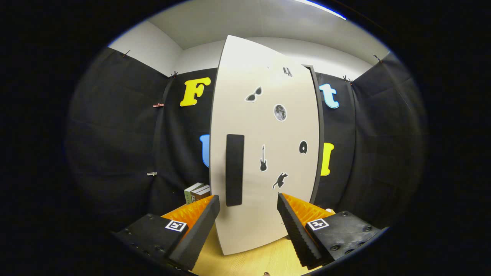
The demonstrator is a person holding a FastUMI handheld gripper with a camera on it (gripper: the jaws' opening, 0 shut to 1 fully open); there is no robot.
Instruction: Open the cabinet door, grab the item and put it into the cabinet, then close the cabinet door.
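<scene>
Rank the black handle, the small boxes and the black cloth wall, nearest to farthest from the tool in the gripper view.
With the tool open:
1. Black rectangular handle on the white cabinet door, just ahead between the fingers.
2. Small stacked boxes, beyond the left finger.
3. Black cloth wall, behind everything.

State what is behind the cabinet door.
The gripper is open before the closed cabinet door. Stacked books peek out behind its left edge; the cabinet's inside is covered.

Smooth matt cabinet door (264, 153), light wood-grain tabletop (253, 262), ridged gripper (248, 201) pads.
</scene>
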